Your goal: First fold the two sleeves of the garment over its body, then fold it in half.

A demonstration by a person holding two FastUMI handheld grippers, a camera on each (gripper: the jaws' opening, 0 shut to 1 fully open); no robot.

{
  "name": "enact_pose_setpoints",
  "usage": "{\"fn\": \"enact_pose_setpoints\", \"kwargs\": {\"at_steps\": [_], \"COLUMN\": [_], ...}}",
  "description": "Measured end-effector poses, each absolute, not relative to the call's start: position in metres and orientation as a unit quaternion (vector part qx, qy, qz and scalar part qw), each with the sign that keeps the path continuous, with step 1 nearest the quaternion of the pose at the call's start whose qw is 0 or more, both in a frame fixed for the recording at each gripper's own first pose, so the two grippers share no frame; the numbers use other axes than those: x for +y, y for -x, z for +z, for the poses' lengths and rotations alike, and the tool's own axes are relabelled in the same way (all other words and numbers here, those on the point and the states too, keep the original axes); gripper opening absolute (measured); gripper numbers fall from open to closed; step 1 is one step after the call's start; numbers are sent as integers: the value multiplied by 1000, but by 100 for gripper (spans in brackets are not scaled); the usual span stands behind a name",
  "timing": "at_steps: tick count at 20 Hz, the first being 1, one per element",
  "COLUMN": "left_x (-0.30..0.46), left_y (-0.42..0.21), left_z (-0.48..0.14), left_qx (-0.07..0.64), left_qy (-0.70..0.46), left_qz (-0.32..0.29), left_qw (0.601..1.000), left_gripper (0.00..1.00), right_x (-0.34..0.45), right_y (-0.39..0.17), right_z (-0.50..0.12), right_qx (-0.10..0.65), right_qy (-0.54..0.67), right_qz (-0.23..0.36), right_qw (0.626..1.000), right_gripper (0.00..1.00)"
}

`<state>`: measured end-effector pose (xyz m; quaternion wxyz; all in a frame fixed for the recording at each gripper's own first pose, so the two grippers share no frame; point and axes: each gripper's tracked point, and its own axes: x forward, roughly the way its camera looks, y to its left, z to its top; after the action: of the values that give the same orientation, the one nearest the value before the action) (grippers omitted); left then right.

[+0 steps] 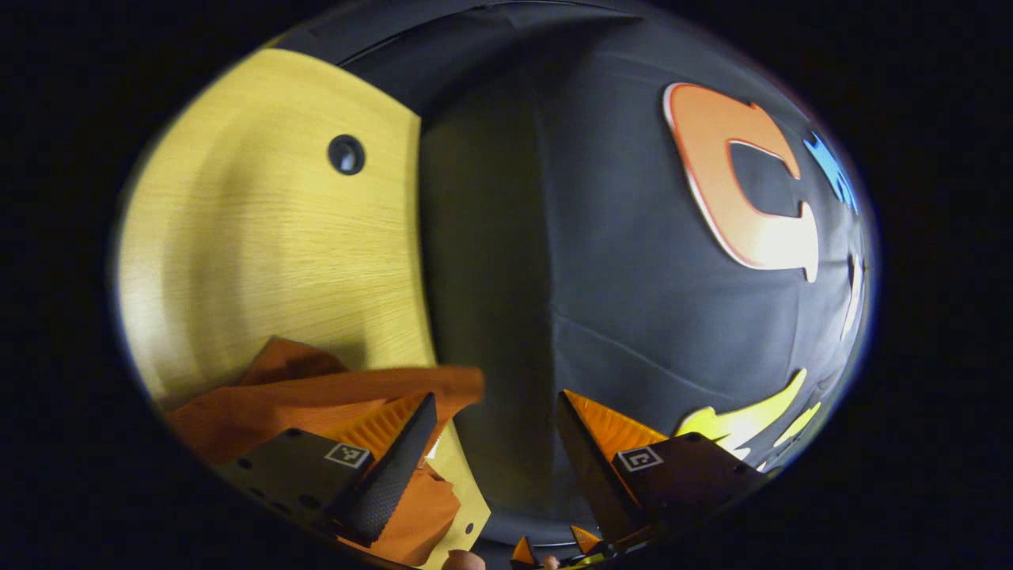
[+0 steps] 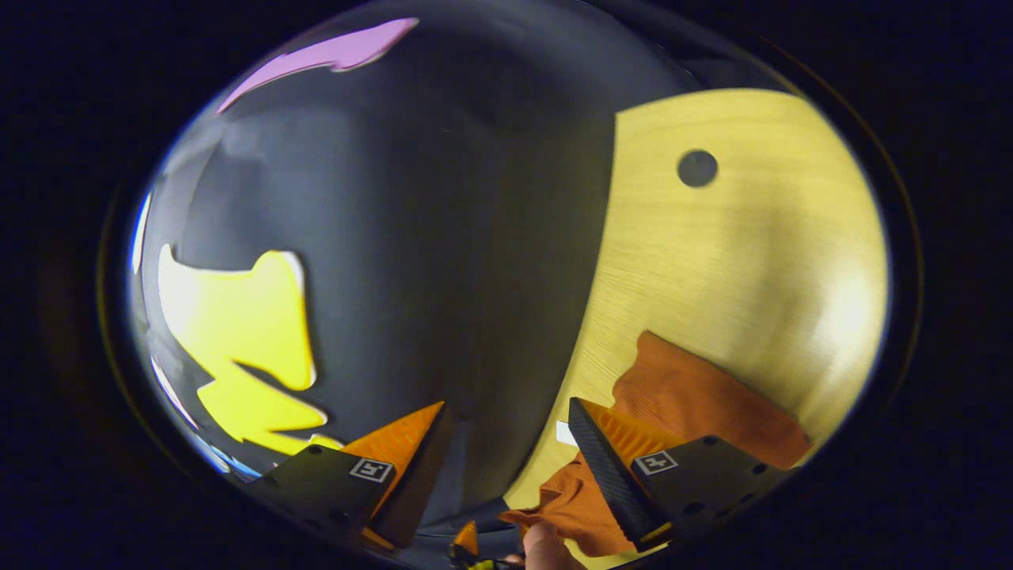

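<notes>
Orange garment (image 1: 316, 396) overhangs wooden table (image 1: 261, 237) edge

- The table (image 1: 261, 253) carries the garment (image 1: 316, 396), which lies on the table's near part in both views.
- A round hole (image 1: 346, 154) sits in the tabletop, farther back on the table than the garment and well apart from it.
- The booth wall (image 1: 617, 277) stands beyond the table's edge: to the table's right in the left gripper view, to its left in the right gripper view.
- The left gripper (image 1: 495, 443) hangs over the table's edge, one finger in front of the garment, the other in front of the wall.
- The right gripper (image 2: 506, 451) straddles the same edge of the table, one finger over the garment (image 2: 696, 404).
</notes>
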<state>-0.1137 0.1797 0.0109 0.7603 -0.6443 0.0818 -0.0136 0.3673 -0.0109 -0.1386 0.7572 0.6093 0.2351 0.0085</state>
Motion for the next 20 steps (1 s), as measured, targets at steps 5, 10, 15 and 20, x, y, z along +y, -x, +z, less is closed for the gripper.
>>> {"fn": "enact_pose_setpoints", "kwargs": {"at_steps": [5, 10, 15, 20], "left_x": [192, 194, 181, 151], "left_y": [162, 238, 319, 407], "left_z": [97, 157, 158, 156], "left_qx": [54, 36, 48, 52], "left_qy": [456, 288, 127, 81], "left_qz": [-16, -4, 15, 1], "left_qw": [888, 957, 991, 995], "left_gripper": [98, 98, 98, 98], "right_x": [-19, -11, 18, 40], "right_y": [-323, -273, -243, -240], "right_z": [-38, 20, 17, 8], "right_qx": [181, 129, 87, 52], "right_qy": [-394, -211, -93, -34], "right_qz": [44, 38, 10, -11], "right_qw": [900, 968, 992, 998], "right_gripper": [94, 95, 96, 96]}}
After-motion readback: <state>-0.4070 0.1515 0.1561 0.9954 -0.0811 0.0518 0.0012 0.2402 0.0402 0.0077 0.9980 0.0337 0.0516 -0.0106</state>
